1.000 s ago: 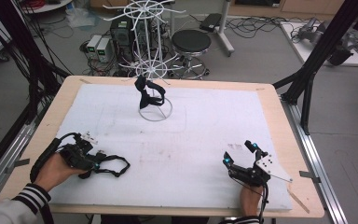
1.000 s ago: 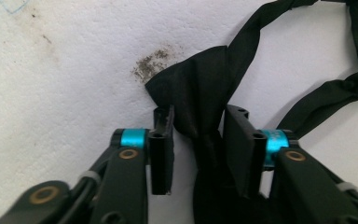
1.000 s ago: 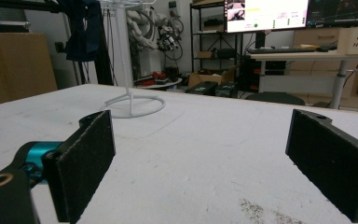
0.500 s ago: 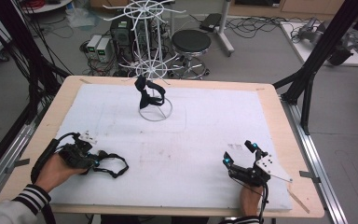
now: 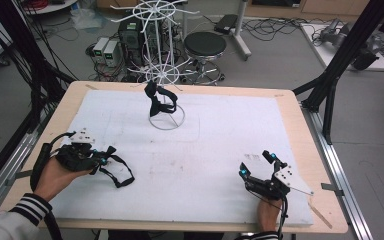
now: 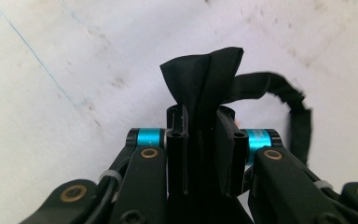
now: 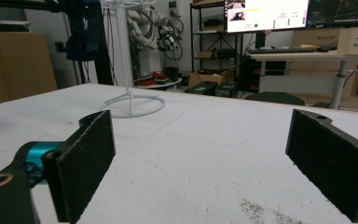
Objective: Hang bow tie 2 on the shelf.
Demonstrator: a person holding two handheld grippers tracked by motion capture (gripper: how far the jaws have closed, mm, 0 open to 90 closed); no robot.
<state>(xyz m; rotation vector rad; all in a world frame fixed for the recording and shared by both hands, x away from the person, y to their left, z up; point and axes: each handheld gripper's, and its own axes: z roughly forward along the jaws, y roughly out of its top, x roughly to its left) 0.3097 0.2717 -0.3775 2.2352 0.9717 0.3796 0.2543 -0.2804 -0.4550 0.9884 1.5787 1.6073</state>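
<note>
Your left gripper (image 5: 100,159) sits at about 8 o'clock on the white mat (image 5: 220,130), jaws clamped on a bunched fold of a black fabric strap (image 5: 117,172). In the left gripper view the strap (image 6: 205,84) sticks up out of the closed jaws of that gripper (image 6: 203,135), and its loose loop curls away toward 3 o'clock. In the high view the rest of the strap trails onto the mat toward 4 o'clock from the jaws; its far loop appears to lie on the mat.

Your right gripper (image 5: 257,165) is at about 5 o'clock on the mat, jaws spread wide, nothing between them. In the right gripper view its gripper (image 7: 200,158) has both black pads (image 7: 91,158) well apart, with bare mat (image 7: 196,140) between.

A white wire rack stand (image 5: 161,65) stands at 12 o'clock near the far edge of the mat, ring base on the mat. A second black strap (image 5: 157,100) hangs from it just above the base. In the right gripper view the stand (image 7: 130,100) is at about 11 o'clock, well apart from the pads.

The wooden table (image 5: 300,120) shows around the mat.
</note>
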